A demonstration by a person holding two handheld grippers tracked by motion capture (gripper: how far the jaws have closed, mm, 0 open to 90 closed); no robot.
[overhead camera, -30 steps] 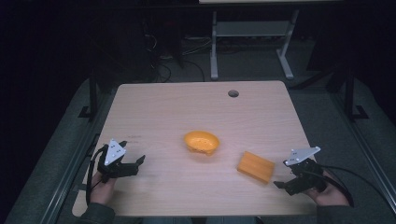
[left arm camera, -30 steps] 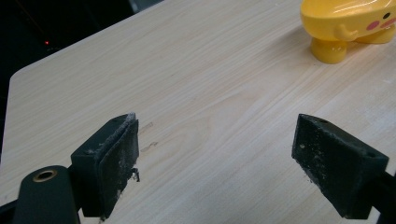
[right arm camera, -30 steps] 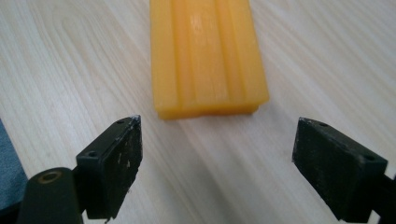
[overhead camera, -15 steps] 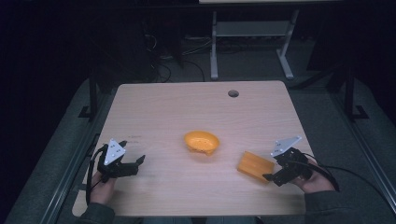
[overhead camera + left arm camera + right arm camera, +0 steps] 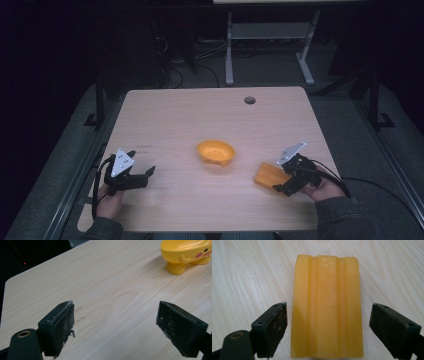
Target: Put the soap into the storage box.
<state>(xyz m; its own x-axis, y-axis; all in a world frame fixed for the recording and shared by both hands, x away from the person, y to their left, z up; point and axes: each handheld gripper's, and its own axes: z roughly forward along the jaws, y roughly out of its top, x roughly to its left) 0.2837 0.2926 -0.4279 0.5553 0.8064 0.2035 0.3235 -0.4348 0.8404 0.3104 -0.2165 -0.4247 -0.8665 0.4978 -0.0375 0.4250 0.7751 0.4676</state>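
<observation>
The wooden surface carried a yellow bowl-like dish at centre and an orange ribbed block lying flat near its right edge. The right gripper was released, jaws straddling the block without contact. The left gripper stood released over bare wood. Uneven closure would likely skew the block; its smooth ridged faces could slip.
</observation>
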